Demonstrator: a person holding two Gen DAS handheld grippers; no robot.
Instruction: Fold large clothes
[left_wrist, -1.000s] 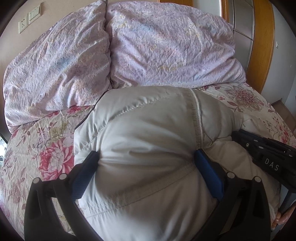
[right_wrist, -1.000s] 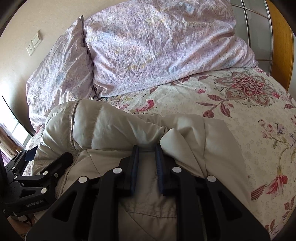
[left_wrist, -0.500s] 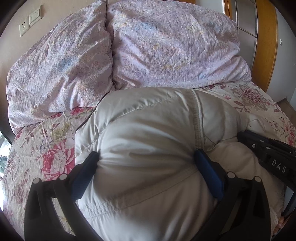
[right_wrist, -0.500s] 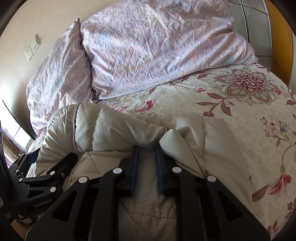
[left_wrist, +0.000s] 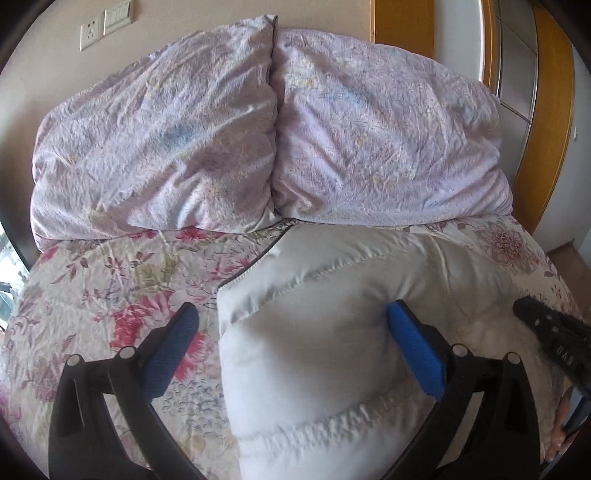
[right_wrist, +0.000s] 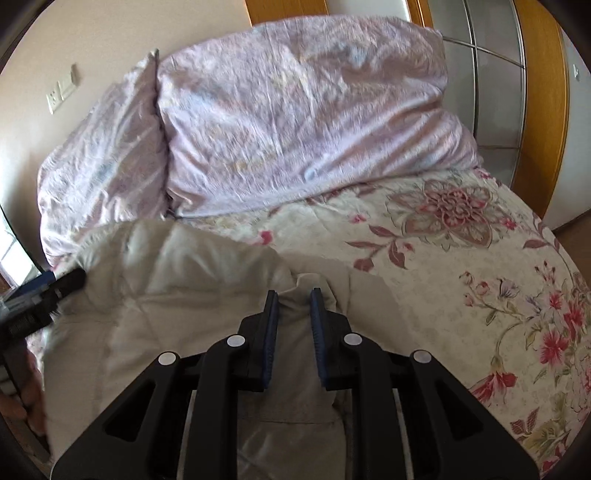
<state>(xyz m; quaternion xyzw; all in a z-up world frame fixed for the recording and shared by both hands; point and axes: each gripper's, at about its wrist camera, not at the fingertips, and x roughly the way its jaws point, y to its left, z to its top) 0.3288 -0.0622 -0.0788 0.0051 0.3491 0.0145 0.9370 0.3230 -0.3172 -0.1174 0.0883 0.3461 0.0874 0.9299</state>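
Observation:
A puffy off-white padded jacket (left_wrist: 314, 350) lies bunched on the floral bedspread (left_wrist: 110, 288). My left gripper (left_wrist: 291, 308) stands wide open at the jacket's left edge. Its right pad (left_wrist: 413, 350) dents the padding, while its left pad (left_wrist: 170, 347) hangs over bare bedspread, clear of the jacket. In the right wrist view the jacket (right_wrist: 177, 280) fills the lower left, and my right gripper (right_wrist: 294, 295) is shut on a raised fold of it, with fabric pinched between the blue pads. Each gripper shows in the other's view: the right gripper (left_wrist: 546, 332), the left gripper (right_wrist: 55, 291).
Two crumpled lilac pillows (left_wrist: 155, 147) (left_wrist: 388, 136) lie against the wall at the head of the bed. Wall sockets (left_wrist: 105, 24) sit above them. A wooden door frame (left_wrist: 546, 122) and a glass-panelled door (right_wrist: 491, 92) stand to the right. Bedspread (right_wrist: 480, 277) lies bare right of the jacket.
My left gripper has risen and drawn to the left: its left finger, earlier pressed into the jacket, now sits over the bedspread. The right gripper keeps its pinch on the fold.

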